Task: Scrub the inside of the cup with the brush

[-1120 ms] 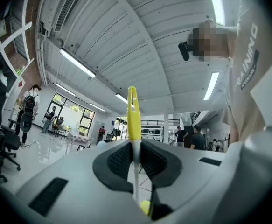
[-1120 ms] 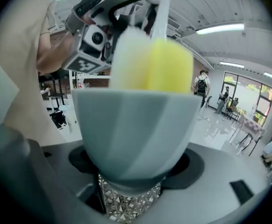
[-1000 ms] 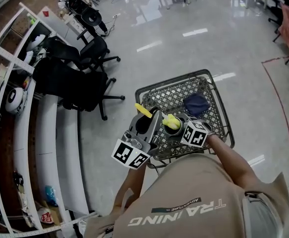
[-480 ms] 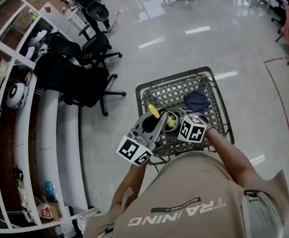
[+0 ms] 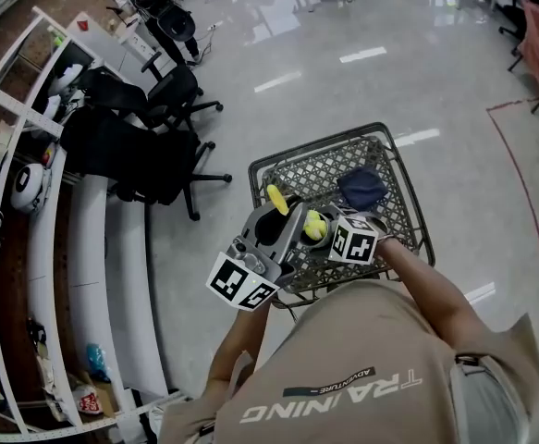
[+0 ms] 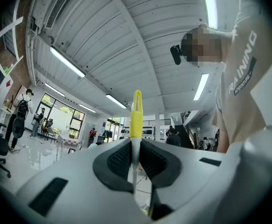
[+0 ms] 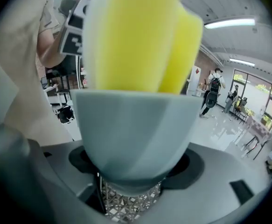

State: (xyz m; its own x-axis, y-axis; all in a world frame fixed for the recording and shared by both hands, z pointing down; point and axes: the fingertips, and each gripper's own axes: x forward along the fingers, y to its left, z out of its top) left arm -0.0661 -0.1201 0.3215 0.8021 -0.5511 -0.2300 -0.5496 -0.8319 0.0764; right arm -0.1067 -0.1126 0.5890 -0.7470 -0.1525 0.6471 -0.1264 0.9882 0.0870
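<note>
Head of the brush [image 7: 140, 36] inside the cup [image 7: 131, 134], both over the mesh cart [image 5: 315, 178], a cloth [image 5: 361, 189] in it just behind.

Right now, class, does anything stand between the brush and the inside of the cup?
Nothing visible does. The yellow head of the brush already sits in the mouth of the cup, which the right gripper holds; the left gripper grips its handle.

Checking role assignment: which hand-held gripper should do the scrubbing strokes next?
Left. The left hand-held gripper clamps the brush handle; the right hand-held gripper holds the cup, sponge head inside.
</note>
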